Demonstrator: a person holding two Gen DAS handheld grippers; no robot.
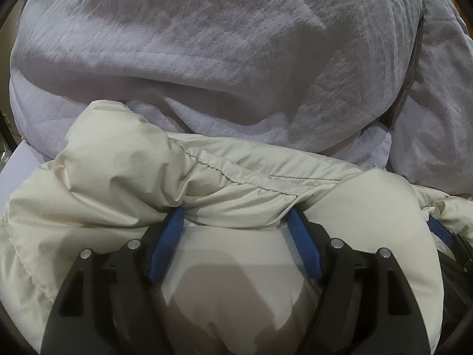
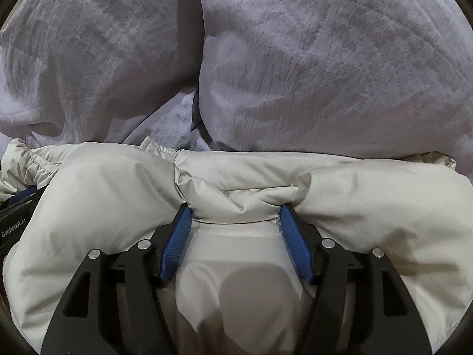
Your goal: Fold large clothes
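Left gripper (image 1: 235, 216) is clamped on a thick bunch of the cream puffer jacket (image 1: 124, 177), blue fingers (image 1: 170, 242) wide but pinching padding between them. Right gripper (image 2: 235, 211) grips the same jacket (image 2: 369, 207) likewise. We read the jacket as lying on the bed, just in front of the lavender pillows (image 2: 325, 59) and comforter (image 1: 207, 44). An elastic cuff (image 2: 159, 148) shows at the far edge. Fold looks partway: fabric gathered and doubled, not yet flattened or squared. Final folds remain.
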